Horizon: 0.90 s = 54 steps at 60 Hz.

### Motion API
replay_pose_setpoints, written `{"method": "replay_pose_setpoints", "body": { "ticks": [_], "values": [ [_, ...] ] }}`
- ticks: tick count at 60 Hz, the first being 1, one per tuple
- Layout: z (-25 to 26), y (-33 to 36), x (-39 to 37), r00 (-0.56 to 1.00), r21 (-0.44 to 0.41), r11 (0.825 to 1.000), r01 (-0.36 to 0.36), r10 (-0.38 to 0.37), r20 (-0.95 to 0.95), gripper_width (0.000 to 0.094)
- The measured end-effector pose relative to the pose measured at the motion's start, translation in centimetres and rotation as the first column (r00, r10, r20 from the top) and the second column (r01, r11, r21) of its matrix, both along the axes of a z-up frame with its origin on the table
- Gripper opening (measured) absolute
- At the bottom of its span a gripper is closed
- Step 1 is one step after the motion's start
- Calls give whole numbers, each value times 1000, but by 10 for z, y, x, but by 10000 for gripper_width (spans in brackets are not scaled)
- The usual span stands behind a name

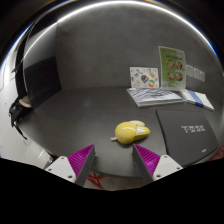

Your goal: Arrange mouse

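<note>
A yellow computer mouse (131,131) lies on the dark grey table (85,115), just ahead of my fingers and slightly toward the right one. It sits close to the left edge of a dark mouse mat (193,136) with white lettering. My gripper (114,162) is open and empty, its two magenta pads (82,159) spread wide, with bare table between them. The mouse is apart from both fingers.
A stack of papers and leaflets (165,92) lies at the back right, with an upright green-and-white card (171,64) behind it. A dark object with cables (20,110) sits at the table's left edge. A red mark (96,179) shows on the table between the fingers.
</note>
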<state>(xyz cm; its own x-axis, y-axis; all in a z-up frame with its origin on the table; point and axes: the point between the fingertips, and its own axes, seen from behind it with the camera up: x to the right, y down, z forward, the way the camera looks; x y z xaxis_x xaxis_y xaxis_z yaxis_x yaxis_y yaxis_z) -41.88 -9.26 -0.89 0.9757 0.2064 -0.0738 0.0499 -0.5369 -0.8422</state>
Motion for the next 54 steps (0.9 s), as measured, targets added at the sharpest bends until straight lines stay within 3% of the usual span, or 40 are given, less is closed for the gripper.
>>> {"method": "replay_pose_setpoints", "body": {
  "ticks": [25,26,27,38,45,46,47,48,49,54],
  "values": [
    [-8,110,9,990,-55,992,117,-113,79,833],
    [-8,114,9,990,-53,991,123,-119,80,875],
    [-8,119,9,989,-50,990,128,-124,81,834],
    [-8,143,11,980,-69,980,185,-179,82,844],
    [-8,149,14,975,-50,976,211,-206,79,516],
    [-8,149,14,975,-53,976,212,-207,77,559],
    [-8,149,14,975,-54,976,211,-206,78,492],
    [-8,149,14,976,-58,977,207,-202,79,524],
    [-8,149,13,978,-60,978,200,-195,78,456],
    [-4,146,7,986,-81,983,164,-162,30,411]
  ]
}}
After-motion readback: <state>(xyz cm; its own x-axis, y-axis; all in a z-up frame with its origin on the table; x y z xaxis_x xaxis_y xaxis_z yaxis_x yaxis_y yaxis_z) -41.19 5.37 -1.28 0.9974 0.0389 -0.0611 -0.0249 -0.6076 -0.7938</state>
